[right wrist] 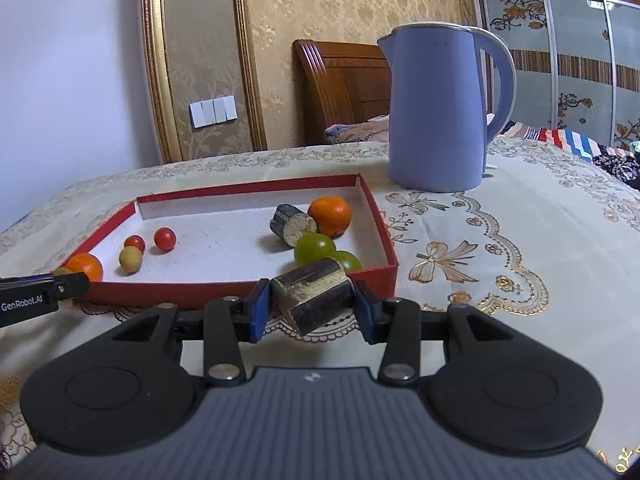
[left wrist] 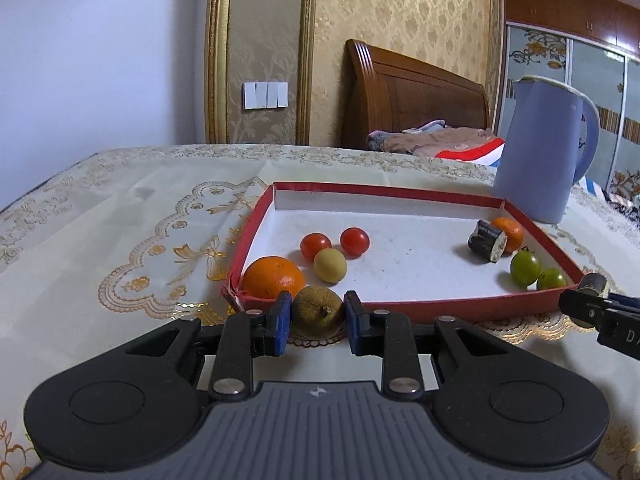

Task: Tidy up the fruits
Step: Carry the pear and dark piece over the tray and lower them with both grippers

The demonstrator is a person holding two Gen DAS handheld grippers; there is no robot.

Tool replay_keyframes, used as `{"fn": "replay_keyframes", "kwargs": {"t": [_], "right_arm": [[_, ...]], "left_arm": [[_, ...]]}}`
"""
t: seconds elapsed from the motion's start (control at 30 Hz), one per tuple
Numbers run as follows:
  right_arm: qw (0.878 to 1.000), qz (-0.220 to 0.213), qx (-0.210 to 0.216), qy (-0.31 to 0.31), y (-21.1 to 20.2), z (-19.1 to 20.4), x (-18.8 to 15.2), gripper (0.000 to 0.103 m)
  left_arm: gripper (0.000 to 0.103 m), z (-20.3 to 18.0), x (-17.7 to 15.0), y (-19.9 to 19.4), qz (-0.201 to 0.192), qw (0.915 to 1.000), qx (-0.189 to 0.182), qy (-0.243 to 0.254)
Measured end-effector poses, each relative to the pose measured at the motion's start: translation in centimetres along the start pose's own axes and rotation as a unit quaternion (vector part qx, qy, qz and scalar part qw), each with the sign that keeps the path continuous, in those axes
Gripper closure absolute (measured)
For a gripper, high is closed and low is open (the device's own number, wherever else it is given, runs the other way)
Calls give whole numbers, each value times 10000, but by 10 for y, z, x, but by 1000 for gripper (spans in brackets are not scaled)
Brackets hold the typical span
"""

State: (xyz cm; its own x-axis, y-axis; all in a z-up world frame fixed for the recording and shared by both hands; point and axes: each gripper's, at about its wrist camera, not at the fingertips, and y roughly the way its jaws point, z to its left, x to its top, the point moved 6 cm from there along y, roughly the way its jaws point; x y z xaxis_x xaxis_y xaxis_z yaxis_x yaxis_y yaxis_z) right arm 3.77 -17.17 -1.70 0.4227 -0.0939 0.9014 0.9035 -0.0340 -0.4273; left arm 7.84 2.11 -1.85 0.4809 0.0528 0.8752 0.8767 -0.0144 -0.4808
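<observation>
Held clamped: brown fruit [left wrist: 318,311] in left gripper [left wrist: 317,317], sugarcane piece [right wrist: 314,298] in right gripper [right wrist: 312,307], short of red tray [left wrist: 404,306] at twelve o'clock (best lifted over rim before release).

The tray [right wrist: 384,224] lies on the table [right wrist: 520,240], fruits inside, with the kettle [right wrist: 436,120] behind it.

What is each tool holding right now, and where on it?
Left tool is shut on a brownish-green round fruit, pads on its opposite sides. Right tool is shut on a dark sugarcane piece, pads pressing near its two ends.
</observation>
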Motion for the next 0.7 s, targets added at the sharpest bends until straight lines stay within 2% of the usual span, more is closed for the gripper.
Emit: {"fn": "replay_keyframes", "kwargs": {"t": [0.37, 0.57, 0.7], "right_arm": [[9993, -42, 2, -368, 18, 21, 22, 62], [9991, 141, 95, -388, 42, 30, 30, 62], [9982, 283, 201, -492, 57, 39, 29, 62]], "left_arm": [[76, -1, 23, 16, 75, 9999, 58, -136], [76, -6, 25, 34, 239, 9995, -1, -215], [76, -13, 24, 44, 334, 9994, 42, -90]]}}
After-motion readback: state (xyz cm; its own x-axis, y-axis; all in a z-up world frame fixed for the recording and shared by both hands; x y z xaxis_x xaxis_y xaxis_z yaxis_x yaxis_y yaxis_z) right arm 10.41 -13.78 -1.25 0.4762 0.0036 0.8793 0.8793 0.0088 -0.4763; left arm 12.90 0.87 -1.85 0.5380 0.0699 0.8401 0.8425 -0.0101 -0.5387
